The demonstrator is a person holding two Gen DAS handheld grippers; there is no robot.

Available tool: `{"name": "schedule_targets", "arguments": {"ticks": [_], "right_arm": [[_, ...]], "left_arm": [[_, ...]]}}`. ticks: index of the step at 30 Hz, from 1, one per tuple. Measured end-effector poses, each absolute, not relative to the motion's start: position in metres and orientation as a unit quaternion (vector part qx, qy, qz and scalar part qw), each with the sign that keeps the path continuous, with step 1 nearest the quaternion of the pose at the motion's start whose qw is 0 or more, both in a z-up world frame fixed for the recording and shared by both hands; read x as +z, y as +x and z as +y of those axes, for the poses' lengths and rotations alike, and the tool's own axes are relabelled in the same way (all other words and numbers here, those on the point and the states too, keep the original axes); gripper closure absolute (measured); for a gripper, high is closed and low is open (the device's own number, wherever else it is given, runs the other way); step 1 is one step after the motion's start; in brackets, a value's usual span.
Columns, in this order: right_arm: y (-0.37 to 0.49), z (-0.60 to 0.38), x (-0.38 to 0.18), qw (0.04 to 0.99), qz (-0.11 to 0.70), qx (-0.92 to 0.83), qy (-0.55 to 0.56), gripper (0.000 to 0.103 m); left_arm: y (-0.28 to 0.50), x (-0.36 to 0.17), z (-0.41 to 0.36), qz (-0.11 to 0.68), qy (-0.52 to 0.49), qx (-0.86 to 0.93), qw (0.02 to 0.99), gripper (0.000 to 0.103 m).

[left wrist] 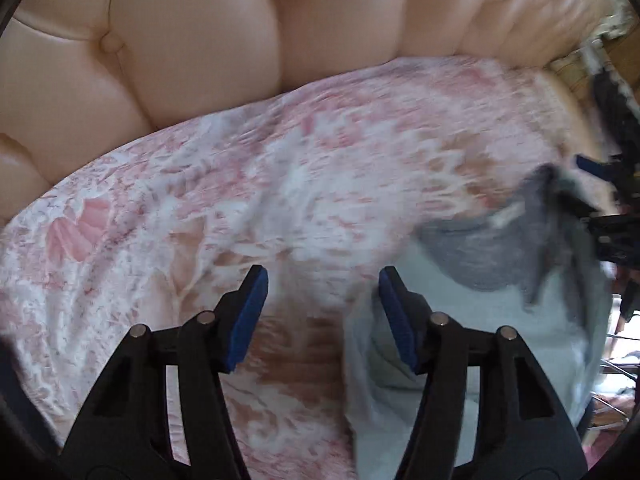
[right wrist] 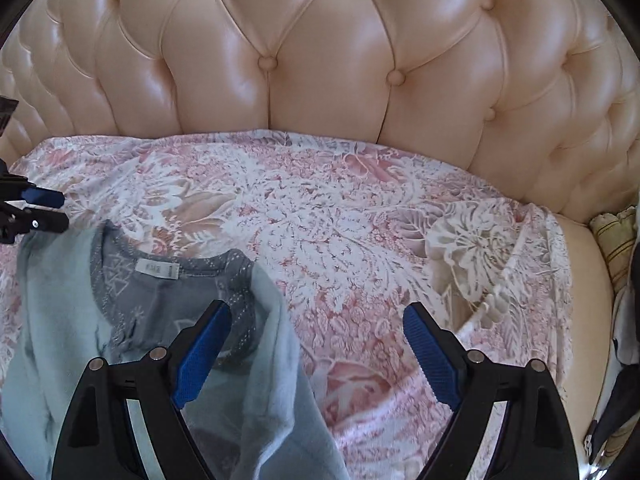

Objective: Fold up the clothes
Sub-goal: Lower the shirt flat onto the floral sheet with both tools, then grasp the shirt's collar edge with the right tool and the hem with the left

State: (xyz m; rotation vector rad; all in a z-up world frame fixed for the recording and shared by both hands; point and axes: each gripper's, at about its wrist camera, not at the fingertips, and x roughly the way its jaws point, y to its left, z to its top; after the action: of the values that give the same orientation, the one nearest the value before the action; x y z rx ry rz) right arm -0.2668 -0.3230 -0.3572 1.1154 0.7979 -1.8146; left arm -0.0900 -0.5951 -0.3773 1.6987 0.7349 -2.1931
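Two grippers: both point down at the seat, both with jaws apart and nothing clamped.
Left gripper (left wrist: 323, 316): jaws partly apart; its right finger overlaps the garment's edge in its own view, while between the pads only the floral cover shows. That view is blurred, so contact with the cloth cannot be told.
Right gripper (right wrist: 316, 350): jaws wide apart; its left pad lies over the neckline, its right pad over bare cover.
Garment (right wrist: 60, 320): a small pale-blue top with a grey patterned lining and a white neck label (right wrist: 157, 269), lying rumpled on the cover, neckline toward the backrest, low and left in the right view.
Cover (right wrist: 340, 216): a pink-and-white floral cloth spread loose over the seat, under the garment.
Backrest (right wrist: 320, 60): tufted cream upholstery behind; not in the way.
Risk, wrong layer: likely the main one. If the jaws close as they stand, each could pinch the cover along with, or instead of, the top, and lifting would drag the cover.
Risk, uneven hold: the rumpled cloth may be caught as a single layer at the neck, so the fold would come out skewed.
Risk, crowding: both grippers work close together at one small top; they could knock each other.
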Motion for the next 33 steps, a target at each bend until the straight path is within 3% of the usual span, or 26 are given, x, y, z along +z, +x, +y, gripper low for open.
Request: {"name": "schedule_targets", "arguments": {"ticks": [1,2,3,4,5,6,9,10,11,13,14,15,17,26,32,33], "right_arm": [[-0.269,-0.324,-0.359,0.423,0.314,-0.723,0.448,0.017],[-0.27,-0.324,-0.36,0.426,0.308,-0.721,0.451,0.028],[-0.271,-0.324,-0.361,0.428,0.306,-0.72,0.453,0.05],[-0.272,-0.324,-0.361,0.429,0.304,-0.721,0.452,0.061],[-0.272,-0.323,-0.359,0.43,0.298,-0.723,0.451,0.084],[-0.273,-0.323,-0.357,0.431,0.293,-0.724,0.452,0.094],[-0.271,-0.321,-0.352,0.436,0.286,-0.724,0.452,0.094],[-0.271,-0.32,-0.35,0.439,0.28,-0.724,0.453,0.094],[-0.272,-0.319,-0.348,0.441,0.272,-0.723,0.456,0.093],[-0.273,-0.318,-0.346,0.44,0.267,-0.723,0.462,0.092],[-0.273,-0.318,-0.346,0.439,0.269,-0.724,0.46,0.092],[-0.272,-0.318,-0.345,0.44,0.271,-0.723,0.458,0.092],[-0.271,-0.318,-0.344,0.44,0.273,-0.723,0.457,0.093],[-0.284,-0.305,-0.331,0.426,0.242,-0.754,0.438,0.093],[-0.299,-0.309,-0.351,0.407,0.24,-0.752,0.459,0.093],[-0.298,-0.31,-0.356,0.404,0.245,-0.751,0.461,0.093]], "left_arm": [[-0.089,-0.379,-0.597,0.272,0.586,-0.753,0.13,0.042],[-0.087,-0.378,-0.599,0.282,0.581,-0.752,0.131,0.042],[-0.085,-0.375,-0.601,0.298,0.571,-0.755,0.127,0.044],[-0.083,-0.373,-0.602,0.318,0.563,-0.755,0.11,0.051],[-0.083,-0.373,-0.6,0.329,0.563,-0.752,0.093,0.074],[-0.083,-0.372,-0.599,0.33,0.567,-0.749,0.089,0.078],[-0.084,-0.372,-0.598,0.333,0.576,-0.739,0.103,0.075],[-0.084,-0.372,-0.598,0.337,0.572,-0.74,0.108,0.069],[-0.085,-0.373,-0.599,0.346,0.566,-0.741,0.109,0.055],[-0.086,-0.374,-0.596,0.356,0.567,-0.736,0.102,0.053],[-0.087,-0.375,-0.593,0.349,0.573,-0.734,0.101,0.061],[-0.088,-0.376,-0.59,0.342,0.58,-0.732,0.098,0.08],[-0.091,-0.375,-0.585,0.332,0.587,-0.733,0.09,0.091],[-0.113,-0.342,-0.589,0.314,0.523,-0.784,0.112,0.093],[-0.124,-0.369,-0.583,0.302,0.525,-0.78,0.156,0.093],[-0.122,-0.369,-0.582,0.302,0.521,-0.781,0.161,0.089]]}}
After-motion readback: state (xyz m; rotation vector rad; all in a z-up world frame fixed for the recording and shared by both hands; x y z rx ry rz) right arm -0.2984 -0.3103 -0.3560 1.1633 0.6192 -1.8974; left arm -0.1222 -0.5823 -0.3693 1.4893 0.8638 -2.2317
